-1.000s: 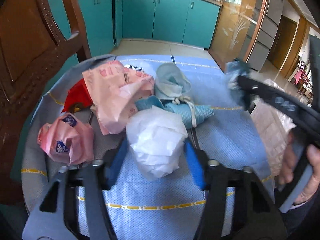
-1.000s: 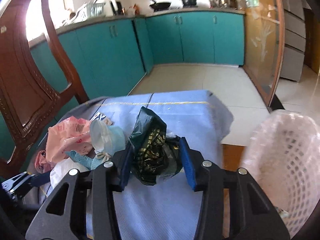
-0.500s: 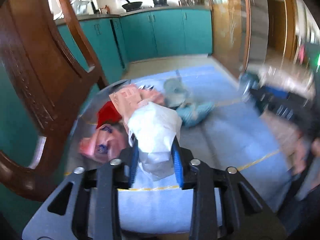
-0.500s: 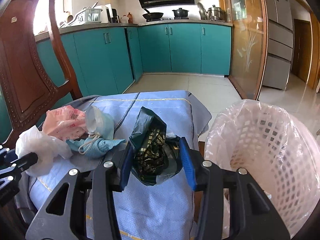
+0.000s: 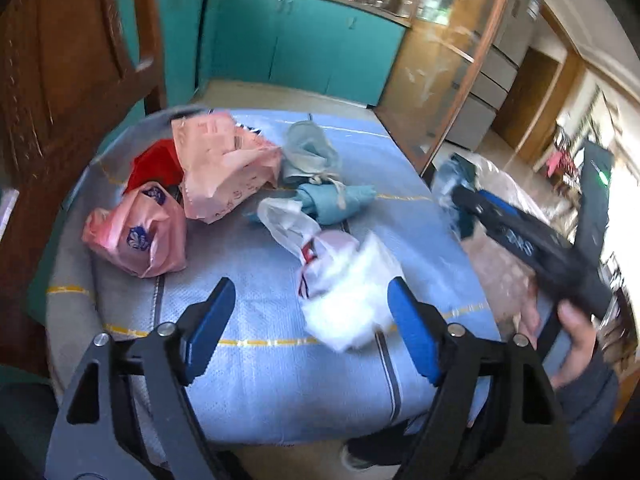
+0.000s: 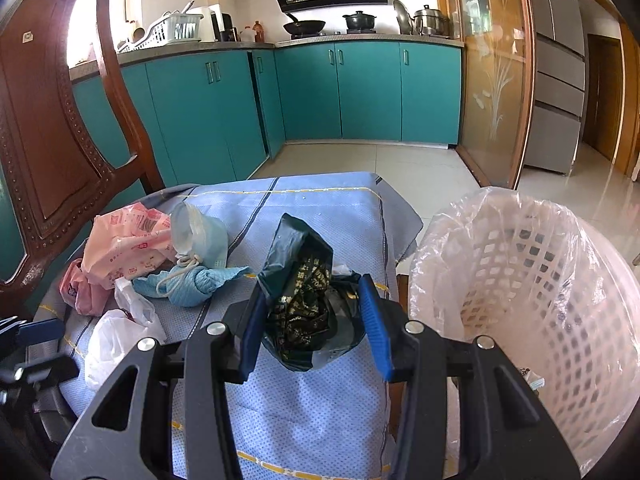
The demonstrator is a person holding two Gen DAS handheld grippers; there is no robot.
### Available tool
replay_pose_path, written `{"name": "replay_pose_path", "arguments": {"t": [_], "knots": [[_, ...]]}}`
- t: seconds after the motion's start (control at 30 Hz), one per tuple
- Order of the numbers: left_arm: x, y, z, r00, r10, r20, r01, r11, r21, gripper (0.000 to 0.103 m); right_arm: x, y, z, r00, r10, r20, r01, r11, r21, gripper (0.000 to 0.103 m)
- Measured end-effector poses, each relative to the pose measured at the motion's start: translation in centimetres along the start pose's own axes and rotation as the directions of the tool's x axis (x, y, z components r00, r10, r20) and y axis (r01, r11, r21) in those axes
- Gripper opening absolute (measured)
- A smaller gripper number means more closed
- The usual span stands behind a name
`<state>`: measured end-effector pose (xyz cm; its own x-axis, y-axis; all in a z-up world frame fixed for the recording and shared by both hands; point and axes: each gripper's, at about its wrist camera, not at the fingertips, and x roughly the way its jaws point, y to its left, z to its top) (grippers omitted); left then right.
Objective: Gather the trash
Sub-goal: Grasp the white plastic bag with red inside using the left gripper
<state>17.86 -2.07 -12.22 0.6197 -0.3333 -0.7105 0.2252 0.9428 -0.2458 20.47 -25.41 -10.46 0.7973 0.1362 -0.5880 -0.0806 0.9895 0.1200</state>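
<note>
The left gripper (image 5: pixel 310 316) is spread wide with nothing pinched. A white bag (image 5: pixel 344 284) lies on the blue cloth (image 5: pixel 256 364) between its fingers, close to the right one; it looks blurry, and I cannot tell if it touches that finger. Just past the white bag is a blue mask (image 5: pixel 336 198) tied with a string. To the left of the gripper sits a small pink bag (image 5: pixel 140 232). Behind that are a bigger pink bag (image 5: pixel 224 168) and something red (image 5: pixel 154 164).

The right gripper (image 6: pixel 314 320) is pinching a dark green bag (image 6: pixel 308 292) between its two blue fingers (image 6: pixel 250 328). The bag sticks up above the blue cloth. Just to the right of this gripper stands a white basket (image 6: pixel 560 304) with a clear plastic liner inside. To the left of the gripper lie the blue mask, the pink bags and the white bag, and the tip of the left gripper shows at the far left edge. Behind the trash is a brown wooden chair (image 6: pixel 44 128). Far ahead are teal cupboards (image 6: pixel 360 92)
</note>
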Motion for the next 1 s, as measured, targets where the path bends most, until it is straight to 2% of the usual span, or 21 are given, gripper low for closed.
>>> {"name": "replay_pose_path", "arguments": {"t": [0.23, 0.37, 0.47, 0.53, 0.63, 0.77, 0.9, 1.0], "knots": [[5.4, -1.0, 1.0, 0.993, -0.06, -0.103, 0.053, 0.997, -0.063, 0.08, 0.2, 0.2, -0.1, 1.0, -0.002, -0.004, 0.002, 1.0, -0.01, 0.046], [6.4, -2.3, 0.4, 0.989, -0.076, -0.127, 0.071, 0.996, -0.046, 0.078, 0.3, 0.5, -0.2, 1.0, -0.008, -0.01, 0.008, 1.0, -0.024, 0.046], [6.4, -3.2, 0.1, 0.989, -0.08, -0.122, 0.08, 0.997, -0.001, 0.062, 0.5, 0.7, -0.3, 1.0, -0.009, -0.014, 0.008, 0.999, -0.031, 0.046], [6.5, -3.6, -0.2, 0.99, -0.069, -0.119, 0.071, 0.997, 0.019, 0.047, 0.5, 0.9, -0.3, 1.0, -0.012, -0.014, 0.011, 0.999, -0.038, 0.046], [5.9, -4.3, -0.5, 0.997, -0.002, -0.073, 0.008, 0.997, 0.076, 0.039, 0.6, 1.4, -0.4, 1.0, -0.026, -0.011, 0.025, 0.998, -0.058, 0.046], [3.7, -4.2, -0.5, 0.994, 0.11, 0.012, -0.111, 0.987, 0.113, 0.039, 0.6, 2.0, -0.6, 0.999, -0.046, -0.003, 0.046, 0.995, -0.089, 0.046], [1.1, -4.0, -0.6, 0.972, 0.209, 0.111, -0.222, 0.966, 0.131, 0.039, 0.6, 2.7, -0.7, 0.999, -0.051, 0.005, 0.052, 0.993, -0.109, 0.046], [-0.1, -3.8, -0.8, 0.956, 0.257, 0.145, -0.276, 0.952, 0.131, 0.039, 0.6, 3.1, -0.9, 0.998, -0.057, 0.005, 0.057, 0.991, -0.123, 0.046]]}}
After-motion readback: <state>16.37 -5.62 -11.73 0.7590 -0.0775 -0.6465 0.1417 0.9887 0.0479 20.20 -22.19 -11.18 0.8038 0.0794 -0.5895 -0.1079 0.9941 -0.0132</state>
